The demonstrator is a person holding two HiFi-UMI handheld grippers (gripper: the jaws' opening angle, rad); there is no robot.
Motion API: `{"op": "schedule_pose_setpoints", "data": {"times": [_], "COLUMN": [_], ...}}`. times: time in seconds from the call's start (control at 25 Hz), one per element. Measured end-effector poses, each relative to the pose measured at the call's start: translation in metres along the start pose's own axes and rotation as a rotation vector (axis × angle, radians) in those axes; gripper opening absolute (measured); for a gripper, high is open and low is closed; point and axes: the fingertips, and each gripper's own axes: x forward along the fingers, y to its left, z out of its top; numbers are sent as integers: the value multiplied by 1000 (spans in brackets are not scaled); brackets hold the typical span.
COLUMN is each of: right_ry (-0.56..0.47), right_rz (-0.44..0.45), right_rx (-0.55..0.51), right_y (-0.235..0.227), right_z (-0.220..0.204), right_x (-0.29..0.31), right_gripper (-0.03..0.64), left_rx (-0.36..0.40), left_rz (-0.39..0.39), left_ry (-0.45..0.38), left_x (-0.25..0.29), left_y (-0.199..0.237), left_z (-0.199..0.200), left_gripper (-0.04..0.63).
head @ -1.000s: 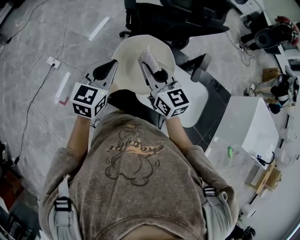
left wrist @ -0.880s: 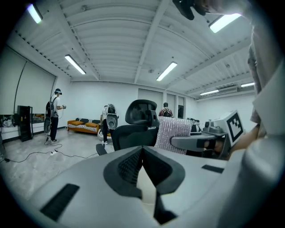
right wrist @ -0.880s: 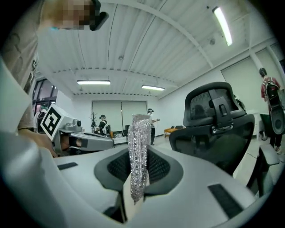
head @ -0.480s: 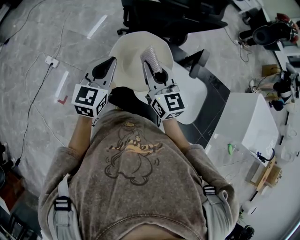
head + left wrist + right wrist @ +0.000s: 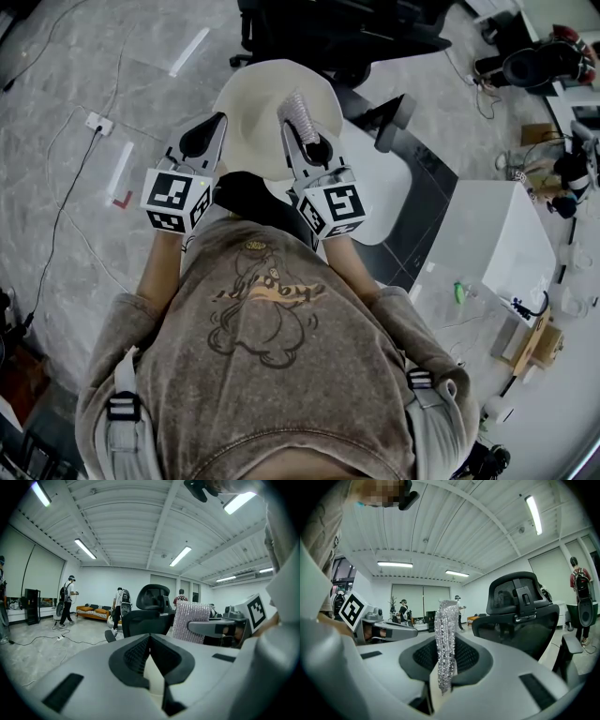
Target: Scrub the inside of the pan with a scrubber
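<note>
In the head view a round cream pan (image 5: 262, 141) lies under and between my two grippers; what it rests on is hidden. My right gripper (image 5: 289, 127) is shut on a silvery scrubber (image 5: 300, 111), which stands upright over the pan's right half. In the right gripper view the scrubber (image 5: 447, 620) sticks up from the shut jaws (image 5: 451, 645). My left gripper (image 5: 217, 120) reaches to the pan's left rim. Its jaws (image 5: 149, 637) are shut, and no held thing shows in them. Neither gripper view shows the pan.
A black office chair (image 5: 347, 37) stands just beyond the pan, a white table (image 5: 384, 202) to its right, and a white box (image 5: 497, 248) further right. A power strip (image 5: 101, 122) with cables lies on the floor at left. People (image 5: 69, 599) stand far off.
Almost nothing: both grippers, the scrubber and the pan keep their places relative to one another; the whole picture has only drifted slightly.
</note>
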Motion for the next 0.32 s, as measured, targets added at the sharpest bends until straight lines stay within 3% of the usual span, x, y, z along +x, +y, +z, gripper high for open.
{"op": "schedule_pose_setpoints", "data": {"times": [0.32], "right_ry": [17], "right_rz": [8], "right_rx": [-9], "right_y": [3], "right_z": [-4], "right_x": [2], "right_gripper": [74], "left_rx": [-6], "left_rz": [-5], "left_ry": [1], "left_x": [2], "left_y": [-2], "left_z": [-2], "left_gripper": [18]}}
